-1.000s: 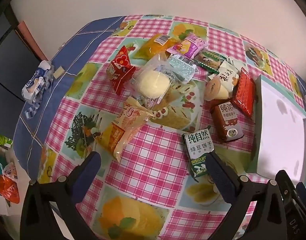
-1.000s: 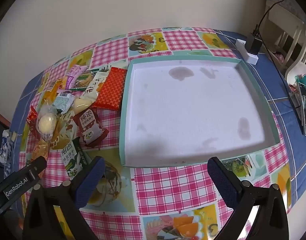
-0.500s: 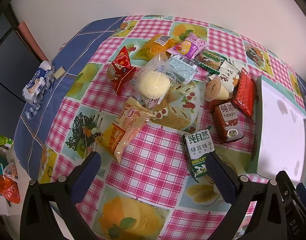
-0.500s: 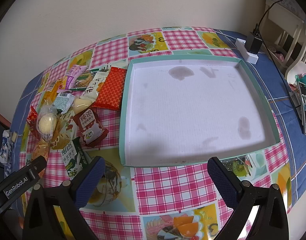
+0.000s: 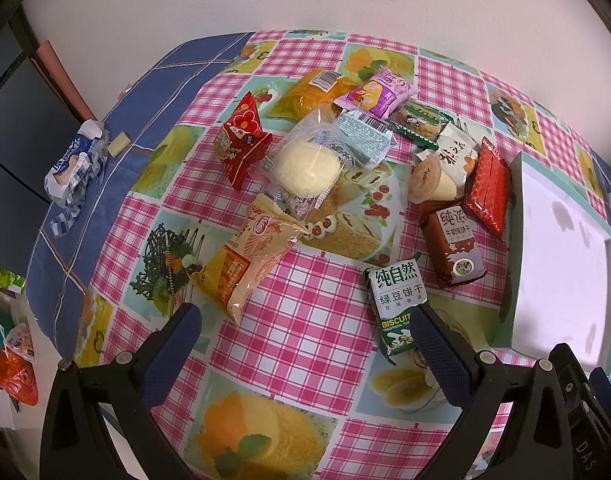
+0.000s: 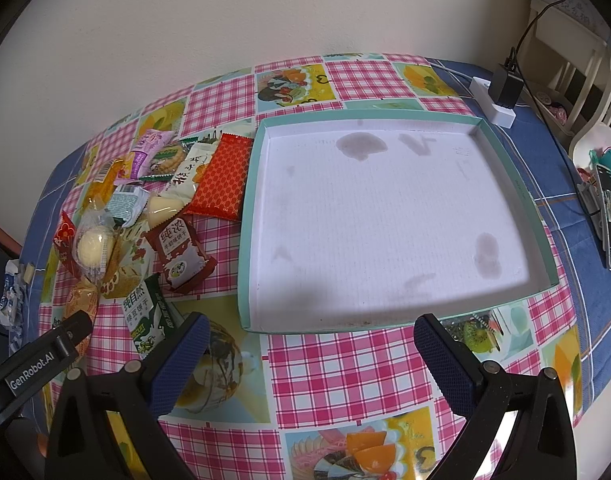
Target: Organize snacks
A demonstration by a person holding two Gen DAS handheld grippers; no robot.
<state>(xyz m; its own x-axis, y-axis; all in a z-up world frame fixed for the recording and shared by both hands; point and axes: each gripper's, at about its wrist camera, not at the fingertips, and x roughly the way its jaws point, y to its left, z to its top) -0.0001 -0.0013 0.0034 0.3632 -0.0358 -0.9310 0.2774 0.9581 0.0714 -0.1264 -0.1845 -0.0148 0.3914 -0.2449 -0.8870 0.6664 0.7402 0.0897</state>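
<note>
left gripper (image 5: 305, 320): jaws spread wide, nothing in em, hovering over the tablecloth (image 5: 305, 344) just in front of the snack pile; right finger tip sits over the bottom edge of the green biscuit pack (image 5: 395, 300)
right gripper (image 6: 309, 330): also wide apart, empty, at the near edge of the tray (image 6: 245, 240)
snacks: all still on the cloth, left of the tray. brown biscuit pack (image 6: 179, 256) + red packet (image 6: 223, 176) closest to it, red one touching the tray wall
round cake in clear wrap (image 5: 307, 164): middle of the pile
tray inside: bare white w/ a few grey stains
</note>
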